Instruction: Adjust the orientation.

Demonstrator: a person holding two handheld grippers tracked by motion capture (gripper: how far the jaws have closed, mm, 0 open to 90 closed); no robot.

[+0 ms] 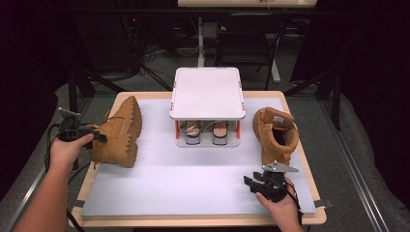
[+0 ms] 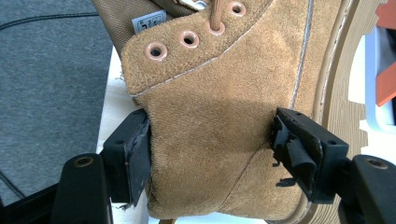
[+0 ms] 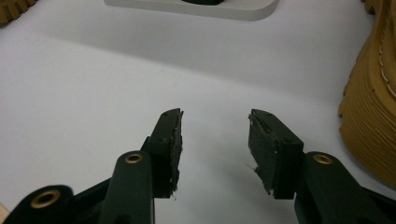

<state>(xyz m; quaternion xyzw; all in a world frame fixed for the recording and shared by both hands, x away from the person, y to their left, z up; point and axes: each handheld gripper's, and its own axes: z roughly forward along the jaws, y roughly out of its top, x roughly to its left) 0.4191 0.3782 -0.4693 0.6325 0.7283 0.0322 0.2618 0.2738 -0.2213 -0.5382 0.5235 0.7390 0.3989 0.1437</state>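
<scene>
left boot (image 1: 119,131): tan, tipped on its side at the left edge of the mat, lugged sole facing right
left gripper (image 1: 92,132): at the boot's upper, held in the left hand (image 1: 67,150); jaw contact too small to tell
right boot (image 1: 275,133): tan, upright at the mat's right edge, opening facing up
right gripper (image 1: 251,183): low over the mat's near right part, jaws apart with nothing between, just short of the right boot's near end
right hand (image 1: 280,205): wrapped round the gripper body
rack (image 1: 207,92): white two-tier shelf, centre back, between the boots, shoes on its lower tier
mat (image 1: 183,183): pale grey, covers the wooden table (image 1: 92,169)
</scene>
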